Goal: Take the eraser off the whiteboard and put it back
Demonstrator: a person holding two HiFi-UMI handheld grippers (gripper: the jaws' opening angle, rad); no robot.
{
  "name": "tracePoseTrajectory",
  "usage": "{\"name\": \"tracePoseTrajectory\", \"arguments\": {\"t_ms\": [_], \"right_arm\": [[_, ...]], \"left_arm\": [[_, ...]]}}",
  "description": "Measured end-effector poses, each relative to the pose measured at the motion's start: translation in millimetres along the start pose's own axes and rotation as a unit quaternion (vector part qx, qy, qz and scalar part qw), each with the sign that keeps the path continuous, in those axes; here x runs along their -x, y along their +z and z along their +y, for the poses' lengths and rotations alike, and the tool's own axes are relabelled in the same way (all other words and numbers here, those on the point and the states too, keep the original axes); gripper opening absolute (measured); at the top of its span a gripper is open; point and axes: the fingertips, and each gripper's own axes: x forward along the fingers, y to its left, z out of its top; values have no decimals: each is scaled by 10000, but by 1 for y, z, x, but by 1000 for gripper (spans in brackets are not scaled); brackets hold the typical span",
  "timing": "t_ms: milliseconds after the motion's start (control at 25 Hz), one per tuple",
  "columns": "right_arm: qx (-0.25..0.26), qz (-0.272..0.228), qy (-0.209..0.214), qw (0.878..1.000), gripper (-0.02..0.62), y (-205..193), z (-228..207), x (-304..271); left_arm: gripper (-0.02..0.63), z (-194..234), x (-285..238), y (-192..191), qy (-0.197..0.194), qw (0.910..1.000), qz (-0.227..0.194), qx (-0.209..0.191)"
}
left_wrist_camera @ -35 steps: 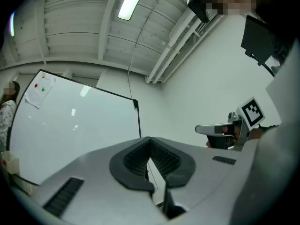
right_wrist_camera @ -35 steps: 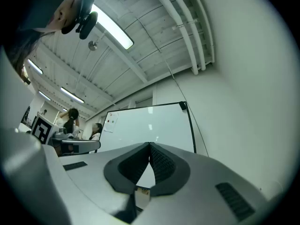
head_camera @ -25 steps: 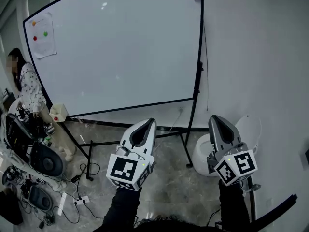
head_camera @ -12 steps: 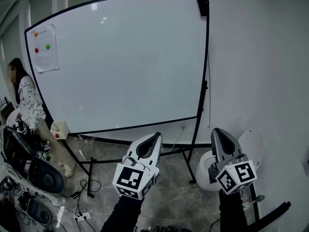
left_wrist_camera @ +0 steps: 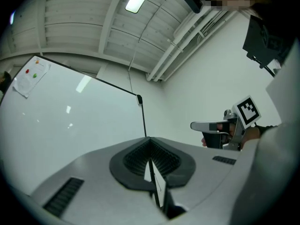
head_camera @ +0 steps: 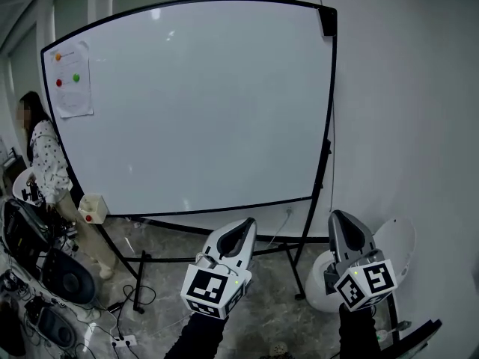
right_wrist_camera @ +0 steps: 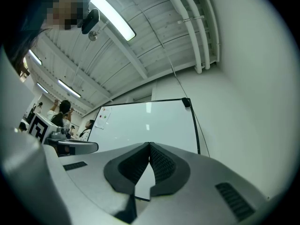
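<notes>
A black eraser [head_camera: 327,20] sits at the top right corner of the big whiteboard [head_camera: 194,103]. It also shows small in the left gripper view, eraser [left_wrist_camera: 139,99], and in the right gripper view, eraser [right_wrist_camera: 186,102]. Both grippers are held low in front of the board's bottom edge, well below the eraser and apart from it. My left gripper [head_camera: 246,222] is shut and empty, its jaw tips meeting [left_wrist_camera: 150,140]. My right gripper [head_camera: 339,215] is shut too, with nothing between its jaws [right_wrist_camera: 149,144].
A person [head_camera: 41,155] stands at the board's left edge by a paper sheet with coloured magnets [head_camera: 71,81]. A small white box [head_camera: 91,208] hangs near the stand. A white round bin [head_camera: 389,253] sits at the right wall. Cables and gear [head_camera: 45,275] lie on the floor at left.
Both grippers have moved forward towards the whiteboard, staying shut. The head view has tilted up, so the board's top right corner with the eraser now shows fully.
</notes>
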Motion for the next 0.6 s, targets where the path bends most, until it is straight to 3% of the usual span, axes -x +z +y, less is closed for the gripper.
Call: {"name": "tracePoseTrajectory", "arguments": {"t_ms": [600], "right_arm": [[-155,-1,377,9992,8,-36,-109,-82]], "left_arm": [[6,22,-122,-24,554,9984,-48,-95]]}}
